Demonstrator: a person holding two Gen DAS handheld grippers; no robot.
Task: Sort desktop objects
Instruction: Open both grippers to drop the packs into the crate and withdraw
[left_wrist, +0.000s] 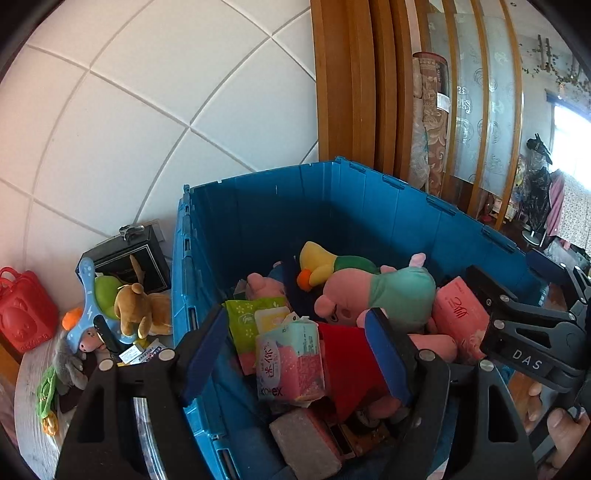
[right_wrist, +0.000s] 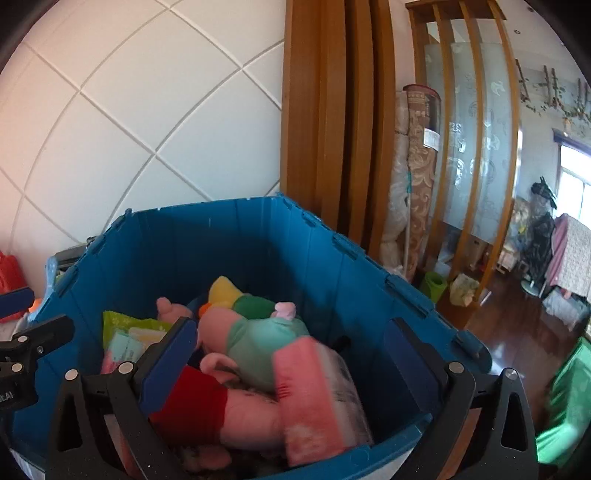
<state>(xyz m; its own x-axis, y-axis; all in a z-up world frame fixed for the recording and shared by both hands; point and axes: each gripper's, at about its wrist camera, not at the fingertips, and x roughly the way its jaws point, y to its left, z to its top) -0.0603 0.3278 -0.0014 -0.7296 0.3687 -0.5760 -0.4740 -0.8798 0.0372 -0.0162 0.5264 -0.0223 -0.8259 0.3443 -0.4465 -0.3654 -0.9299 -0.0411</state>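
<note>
White tiled wall backs a blue crate (left_wrist: 258, 206) full of plush toys. Both grippers, left (left_wrist: 299, 354) and right (right_wrist: 291, 365), hover spread and empty; remaining toys (left_wrist: 125, 306) wait at nine o'clock, needing a reach.

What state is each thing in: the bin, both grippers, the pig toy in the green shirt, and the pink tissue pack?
Blue bin: lid off, partly filled.
Left gripper: open, holding nothing, above the bin.
Right gripper: open, holding nothing.
Pig toy in green shirt: lying on its side on the pile.
Pink tissue pack: blurred, inside the bin.
</note>
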